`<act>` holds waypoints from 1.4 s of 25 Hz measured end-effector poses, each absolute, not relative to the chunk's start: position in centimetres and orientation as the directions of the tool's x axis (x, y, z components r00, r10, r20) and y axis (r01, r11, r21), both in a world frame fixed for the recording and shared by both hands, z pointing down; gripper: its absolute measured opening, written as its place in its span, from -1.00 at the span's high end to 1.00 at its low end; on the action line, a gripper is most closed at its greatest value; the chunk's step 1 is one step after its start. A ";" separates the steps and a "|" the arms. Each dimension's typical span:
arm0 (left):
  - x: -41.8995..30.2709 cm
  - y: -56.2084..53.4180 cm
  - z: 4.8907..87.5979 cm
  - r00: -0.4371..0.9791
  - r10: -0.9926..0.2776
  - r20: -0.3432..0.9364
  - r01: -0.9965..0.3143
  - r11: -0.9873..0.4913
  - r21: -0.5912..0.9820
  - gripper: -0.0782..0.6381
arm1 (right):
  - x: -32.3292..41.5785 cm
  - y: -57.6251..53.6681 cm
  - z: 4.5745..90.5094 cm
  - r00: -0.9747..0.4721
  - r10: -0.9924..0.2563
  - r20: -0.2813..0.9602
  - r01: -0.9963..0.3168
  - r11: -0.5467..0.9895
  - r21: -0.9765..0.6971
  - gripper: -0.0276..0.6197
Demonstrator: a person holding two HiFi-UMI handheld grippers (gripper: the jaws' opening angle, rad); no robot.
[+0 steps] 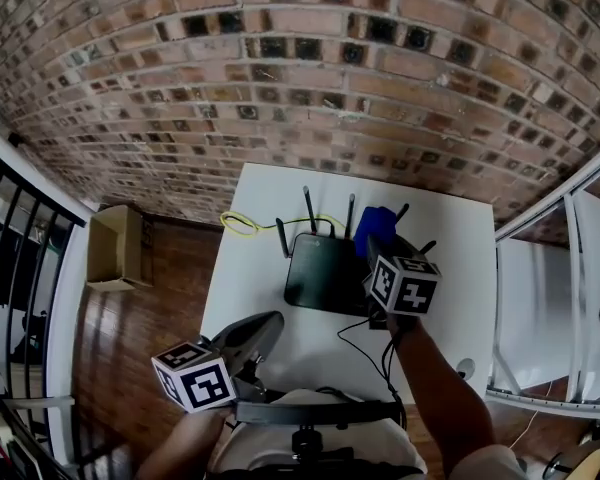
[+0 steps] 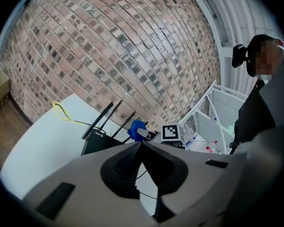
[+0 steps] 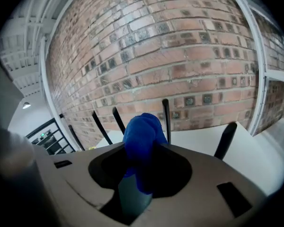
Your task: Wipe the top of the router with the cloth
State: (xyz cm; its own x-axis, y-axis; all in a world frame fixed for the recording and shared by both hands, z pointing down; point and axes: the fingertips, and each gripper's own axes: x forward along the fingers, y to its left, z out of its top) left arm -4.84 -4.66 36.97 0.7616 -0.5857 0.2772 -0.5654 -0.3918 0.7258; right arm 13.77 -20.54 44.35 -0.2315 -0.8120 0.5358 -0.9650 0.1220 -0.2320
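Observation:
The black router [image 1: 325, 271] with several upright antennas stands mid-table on the white table [image 1: 450, 258]. My right gripper [image 1: 378, 246] hovers over the router's right rear corner, shut on a bunched blue cloth [image 1: 377, 227]. In the right gripper view the cloth [image 3: 142, 134] bulges up between the jaws of that gripper [image 3: 144, 150], with antennas [image 3: 166, 119] behind it. My left gripper [image 1: 268, 322] stays near the table's front left edge, jaws shut and holding nothing. In the left gripper view the tips of that gripper [image 2: 141, 144] meet, with the router [image 2: 100, 144] and cloth [image 2: 137, 128] beyond them.
A yellow cable [image 1: 242, 225] loops at the table's back left. A thin black cable [image 1: 365, 353] trails from the router to the front edge. A cardboard box [image 1: 115, 246] sits on the wooden floor at the left. A brick wall [image 1: 310, 88] is behind, and white railings [image 1: 540, 218] are at the right.

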 end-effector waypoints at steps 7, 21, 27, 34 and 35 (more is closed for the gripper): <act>-5.4 -4.8 36.5 0.735 -0.616 0.282 -0.598 -0.396 0.697 0.71 | 11.6 -22.4 38.3 -0.300 -0.866 0.400 -0.944 0.210 -0.255 0.49; -7.3 -3.9 36.9 0.729 -0.632 0.263 -0.585 -0.376 0.719 0.71 | 9.9 -22.8 46.9 -0.296 -0.753 0.588 -0.955 0.251 -0.159 0.49; -8.6 -3.6 37.1 0.710 -0.652 0.266 -0.593 -0.350 0.725 0.71 | 9.8 -22.9 51.0 -0.256 -0.692 0.676 -0.964 0.230 -0.130 0.49; -9.5 -3.3 37.4 0.690 -0.672 0.268 -0.604 -0.330 0.726 0.71 | 10.1 -22.5 55.1 -0.212 -0.619 0.756 -0.972 0.214 -0.098 0.49; -9.5 -3.3 37.4 0.689 -0.673 0.268 -0.605 -0.330 0.725 0.71 | 10.1 -22.5 55.6 -0.206 -0.611 0.764 -0.973 0.214 -0.091 0.49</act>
